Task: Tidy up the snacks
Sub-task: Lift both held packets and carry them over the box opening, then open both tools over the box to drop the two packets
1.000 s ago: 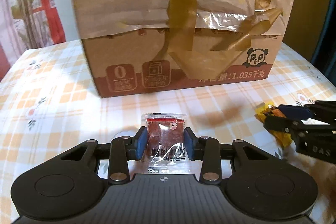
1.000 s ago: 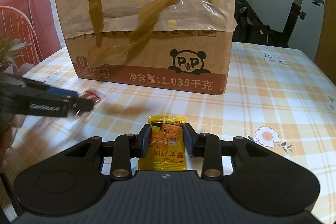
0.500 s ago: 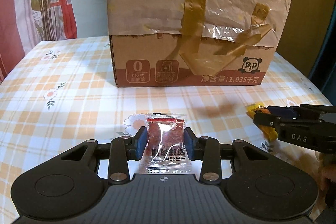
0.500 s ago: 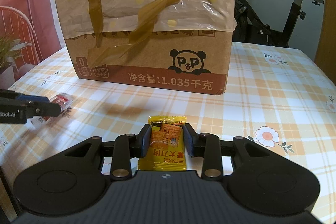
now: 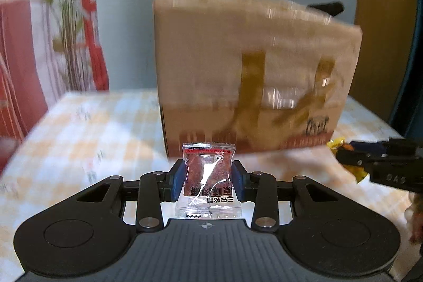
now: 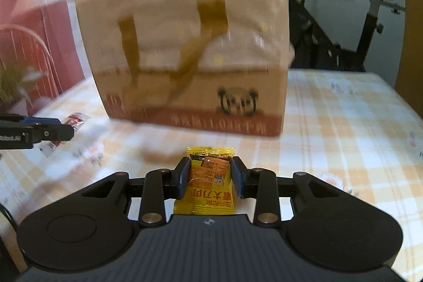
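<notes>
Left view only: my left gripper [image 5: 208,177] clamps a red snack packet [image 5: 208,180] before the cardboard box [image 5: 253,70]
Right view only: my right gripper [image 6: 210,177] pinches a yellow snack packet [image 6: 208,183]; exercise bike [image 6: 370,25] behind
Orientation: both packets upright, long axis pointing away

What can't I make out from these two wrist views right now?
- Cardboard box interior: both views show only its outer walls.
- Box lettering: motion blur in both views.
- Red snack packet lower edge: left wrist view, behind the left gripper body.
- Yellow snack packet bottom: right wrist view, behind the right gripper body.
</notes>
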Available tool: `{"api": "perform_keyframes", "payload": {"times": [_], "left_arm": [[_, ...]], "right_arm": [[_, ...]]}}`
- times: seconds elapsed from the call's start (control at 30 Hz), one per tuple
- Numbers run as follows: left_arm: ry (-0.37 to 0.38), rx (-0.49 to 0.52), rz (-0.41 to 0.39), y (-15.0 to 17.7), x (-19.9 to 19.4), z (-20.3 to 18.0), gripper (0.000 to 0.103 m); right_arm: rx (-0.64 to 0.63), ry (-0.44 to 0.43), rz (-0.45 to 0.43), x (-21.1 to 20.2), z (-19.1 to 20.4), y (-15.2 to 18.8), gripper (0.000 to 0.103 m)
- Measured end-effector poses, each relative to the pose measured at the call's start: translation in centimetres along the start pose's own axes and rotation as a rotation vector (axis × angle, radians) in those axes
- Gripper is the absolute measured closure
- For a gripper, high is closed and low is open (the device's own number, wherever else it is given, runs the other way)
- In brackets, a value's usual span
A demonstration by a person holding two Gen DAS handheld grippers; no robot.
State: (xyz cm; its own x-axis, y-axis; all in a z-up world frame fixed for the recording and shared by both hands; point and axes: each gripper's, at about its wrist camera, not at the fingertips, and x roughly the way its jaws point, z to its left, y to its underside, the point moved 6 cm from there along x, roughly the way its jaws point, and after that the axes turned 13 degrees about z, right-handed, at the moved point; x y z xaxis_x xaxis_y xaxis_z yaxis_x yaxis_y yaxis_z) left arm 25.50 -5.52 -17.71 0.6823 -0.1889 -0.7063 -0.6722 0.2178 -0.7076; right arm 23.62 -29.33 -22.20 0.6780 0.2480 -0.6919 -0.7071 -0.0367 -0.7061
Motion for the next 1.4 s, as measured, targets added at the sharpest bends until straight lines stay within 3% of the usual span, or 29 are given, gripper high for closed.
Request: {"api": "perform_keyframes", "payload": {"times": [0.33, 0.5, 0.6, 0.7, 0.87, 0.93, 1.0, 1.07, 1.17, 1.4], "left_arm": [[0.081, 0.031, -0.261, -10.2, -6.4, -0.8, 0.063], [0.097, 0.0, -0.314, -15.9, -5.6, -1.0, 0.062], [0.093, -0.006, -0.277, -18.1, -3.6, -1.2, 0.062], [0.043, 0.04, -0.231, -19.2, -1.2, -1.8, 0.062], [0.058, 0.025, -0.15, -19.0, 1.7, -1.6, 0.06], [0.09, 0.038, -0.129, -18.7, 2.2, -1.3, 0.053], [0.091, 0.052, -0.113, -18.1, 2.4, -1.2, 0.039], [0.071, 0.055, -0.106, -17.7, 2.4, -0.9, 0.03], [0.055, 0.052, -0.08, -17.2, 1.7, -0.7, 0.019], [0.005, 0.06, -0.121, -16.8, -1.7, -0.5, 0.009]], "right_arm": [[-0.148, -0.039, -0.333, -8.2, 2.0, -10.6, 0.067], [-0.187, -0.048, -0.399, -8.3, 2.4, -16.5, 0.067], [-0.202, -0.03, -0.389, -6.8, 2.4, -19.3, 0.067], [-0.177, -0.034, -0.338, -4.6, 2.1, -20.8, 0.067], [-0.173, -0.018, -0.254, -1.8, 1.5, -20.5, 0.067], [-0.164, -0.019, -0.233, -1.3, 1.1, -20.3, 0.067], [-0.151, -0.02, -0.206, -0.9, 0.8, -20.1, 0.066], [-0.151, -0.019, -0.193, -0.8, 0.6, -19.9, 0.062], [-0.136, 0.004, -0.179, -1.0, 0.4, -19.5, 0.047], [-0.074, 0.003, -0.176, -3.1, 0.3, -18.9, 0.019]]}}
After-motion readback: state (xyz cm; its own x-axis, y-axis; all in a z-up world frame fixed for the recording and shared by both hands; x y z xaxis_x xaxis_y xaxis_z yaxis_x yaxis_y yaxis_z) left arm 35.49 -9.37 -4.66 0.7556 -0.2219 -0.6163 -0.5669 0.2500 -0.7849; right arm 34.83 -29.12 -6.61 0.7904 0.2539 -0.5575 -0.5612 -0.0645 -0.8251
